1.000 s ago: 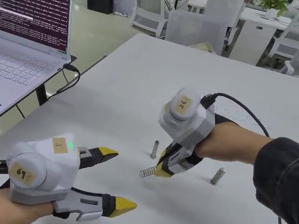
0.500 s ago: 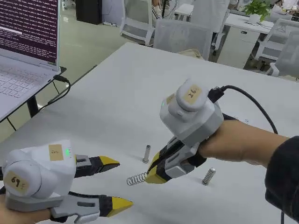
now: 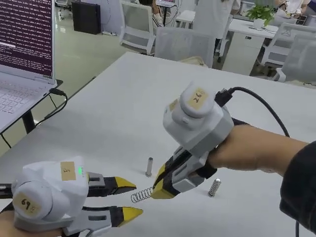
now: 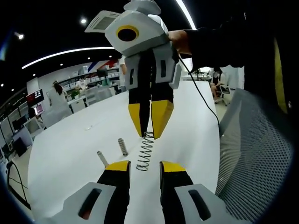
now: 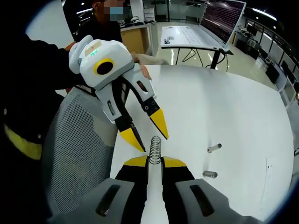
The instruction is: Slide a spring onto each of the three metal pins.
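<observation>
My right gripper [image 3: 159, 190] is shut on one end of a metal spring [image 3: 142, 194] and holds it just above the white table [image 3: 123, 98]. The spring [image 5: 155, 143] points at my left gripper [image 3: 134, 198], which is open. In the left gripper view the spring's free end [image 4: 144, 156] reaches between my left gripper's [image 4: 145, 167] yellow tips without visible contact. A bare metal pin [image 3: 149, 167] stands upright just behind the spring. A second spring [image 3: 214, 187] stands to its right; whether a pin is inside it I cannot tell.
An open laptop [image 3: 19, 59] sits on a side stand at the left, its cable [image 3: 57, 106] hanging by the table edge. A black cable [image 3: 256, 106] trails from the right gripper. Office chairs [image 3: 182, 42] stand beyond the far edge.
The left gripper has moved in toward the spring's free end and its jaws have narrowed, still open. The right gripper keeps hold of the spring. The head camera has shifted.
</observation>
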{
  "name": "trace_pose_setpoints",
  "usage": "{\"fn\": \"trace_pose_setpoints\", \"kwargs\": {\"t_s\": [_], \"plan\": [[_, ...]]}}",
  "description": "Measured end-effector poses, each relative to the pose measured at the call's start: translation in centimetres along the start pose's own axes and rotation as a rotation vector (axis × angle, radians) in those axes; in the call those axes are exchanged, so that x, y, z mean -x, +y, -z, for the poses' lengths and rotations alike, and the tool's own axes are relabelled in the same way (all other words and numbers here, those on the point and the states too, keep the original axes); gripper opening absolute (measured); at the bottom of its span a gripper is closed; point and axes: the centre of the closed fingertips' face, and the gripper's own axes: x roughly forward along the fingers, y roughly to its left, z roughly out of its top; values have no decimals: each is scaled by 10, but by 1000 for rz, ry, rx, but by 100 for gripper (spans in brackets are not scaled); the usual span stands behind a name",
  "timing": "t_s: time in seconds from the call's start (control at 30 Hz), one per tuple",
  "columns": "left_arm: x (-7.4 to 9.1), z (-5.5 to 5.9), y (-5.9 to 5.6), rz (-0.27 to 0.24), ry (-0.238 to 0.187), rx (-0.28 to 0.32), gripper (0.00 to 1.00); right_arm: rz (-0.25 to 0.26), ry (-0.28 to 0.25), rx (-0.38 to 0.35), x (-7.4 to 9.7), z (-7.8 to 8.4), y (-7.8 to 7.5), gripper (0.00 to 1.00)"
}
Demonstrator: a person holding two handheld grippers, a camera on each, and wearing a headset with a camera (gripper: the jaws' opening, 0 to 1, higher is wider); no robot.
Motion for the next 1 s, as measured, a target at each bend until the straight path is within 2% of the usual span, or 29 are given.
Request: {"fn": "trace_pose_setpoints", "kwargs": {"t_s": [0.23, 0.43, 0.7, 1.0], "plan": [[-1, -2, -1, -5, 7, -28, 4, -4, 8, 7, 3, -1, 7, 8], [-2, -2, -3, -4, 7, -28, 4, 4, 13, 13, 4, -1, 8, 8], [-3, -4, -5, 2, -4, 4, 3, 16, 0, 41, 7, -8, 10, 8], [-3, -2, -8, 21, -10, 83, 2, 3, 1, 87, 5, -12, 12, 8]]}}
